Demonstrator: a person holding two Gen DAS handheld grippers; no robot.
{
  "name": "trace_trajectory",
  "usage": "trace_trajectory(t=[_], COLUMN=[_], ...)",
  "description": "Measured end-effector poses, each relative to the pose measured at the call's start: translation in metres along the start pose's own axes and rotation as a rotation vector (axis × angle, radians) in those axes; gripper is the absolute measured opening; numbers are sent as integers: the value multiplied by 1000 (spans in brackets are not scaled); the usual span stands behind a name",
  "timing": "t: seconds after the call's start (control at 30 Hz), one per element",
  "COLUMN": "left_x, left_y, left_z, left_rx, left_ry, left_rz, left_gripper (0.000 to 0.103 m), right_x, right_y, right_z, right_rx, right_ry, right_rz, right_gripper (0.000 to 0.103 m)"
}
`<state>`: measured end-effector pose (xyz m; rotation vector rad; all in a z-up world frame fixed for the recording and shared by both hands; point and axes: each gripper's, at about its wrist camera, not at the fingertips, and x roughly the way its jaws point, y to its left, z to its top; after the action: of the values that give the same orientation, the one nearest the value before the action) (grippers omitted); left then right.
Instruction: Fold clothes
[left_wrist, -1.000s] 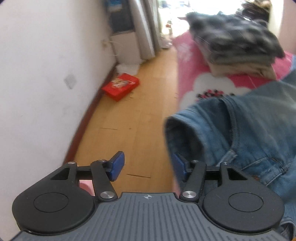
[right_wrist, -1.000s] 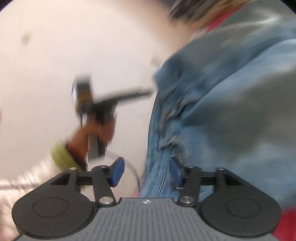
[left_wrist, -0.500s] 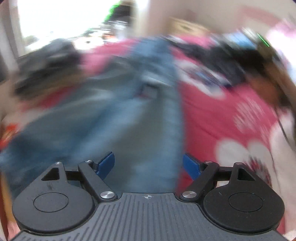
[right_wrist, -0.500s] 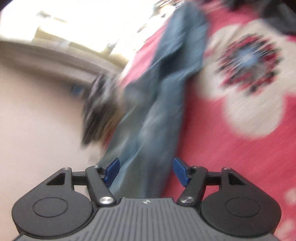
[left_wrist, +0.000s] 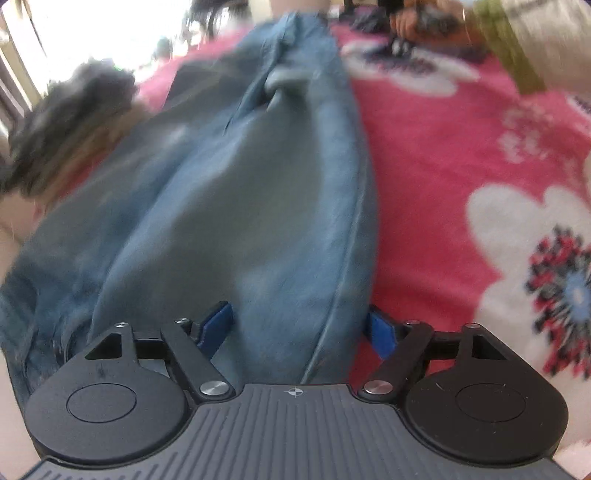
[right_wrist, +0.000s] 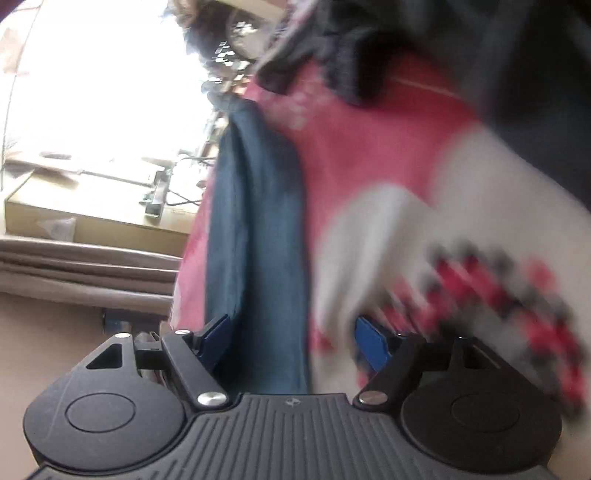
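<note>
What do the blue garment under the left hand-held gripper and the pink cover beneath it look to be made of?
The blue garment looks like denim: faded, matte blue with a raised stitched seam along its right edge, so probably jeans. The pink cover looks like soft, matte fabric, perhaps fleece, printed with white flowers; blur leaves its weave unclear.

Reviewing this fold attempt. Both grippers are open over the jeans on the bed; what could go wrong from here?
1. The left gripper is open astride a thick bunched part of the jeans; closing may catch several layers.
2. The right gripper straddles both denim and the pink blanket; it may pinch the blanket too.
3. Both views are motion-blurred, so aim is uncertain.
</note>
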<state>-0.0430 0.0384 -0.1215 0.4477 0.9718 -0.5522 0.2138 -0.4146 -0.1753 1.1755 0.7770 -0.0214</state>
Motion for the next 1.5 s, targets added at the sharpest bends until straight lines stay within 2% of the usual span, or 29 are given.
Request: trace_trajectory(t=[0.1, 0.17, 0.4, 0.5, 0.57, 0.6, 0.67, 0.7, 0.73, 0.8, 0.93, 1.03, 1.2, 1.3, 1.5], left_x=[2, 3, 7, 9, 9, 9, 10, 10, 10, 10, 7, 4, -9, -18, -39], left_y=[4, 6, 14, 17, 19, 20, 21, 21, 21, 20, 16, 15, 25, 35, 40], left_z=[-1, -1, -1, -2, -2, -1, -1, -1, -1, -2, -4, -6, -9, -13, -26], left_rx=[-5, -9, -21, -26, -19, -19, -19, -19, -17, -15, -22, -41, -110, -164, -203], left_ry=[6, 10, 22, 27, 30, 32, 34, 35, 34, 27, 6, -19, -54, -65, -75], left_rz=[-13, -23, -61, -77, -87, -92, -95, -96, -93, -83, -54, -20, -10, -34, -56], left_gripper=[78, 78, 80, 80, 81, 81, 81, 81, 81, 81, 78, 67, 33, 31, 31], right_x=[26, 39, 91, 105, 113, 115, 120, 122, 122, 117, 73, 8, -100, -165, -222], right_y=[12, 16, 44, 63, 80, 89, 105, 111, 115, 123, 150, 159, 175, 185, 90], right_z=[22, 36, 81, 91, 95, 94, 92, 91, 88, 81, 61, 47, 23, 9, -12], right_rx=[-43, -55, -116, -164, -219, -250, -311, -333, -347, -366, -496, -551, -644, -699, -569], right_ry=[-1, -2, -16, -13, -2, -5, -13, -14, -18, -34, -122, -188, -299, -366, -265], right_rz=[14, 62, 81, 75, 55, 28, -32, -73, -118, -158, -189, -193, -200, -204, -400], right_gripper=[81, 83, 83, 82, 76, 70, 48, 27, 14, 9, 7, 6, 6, 6, 6])
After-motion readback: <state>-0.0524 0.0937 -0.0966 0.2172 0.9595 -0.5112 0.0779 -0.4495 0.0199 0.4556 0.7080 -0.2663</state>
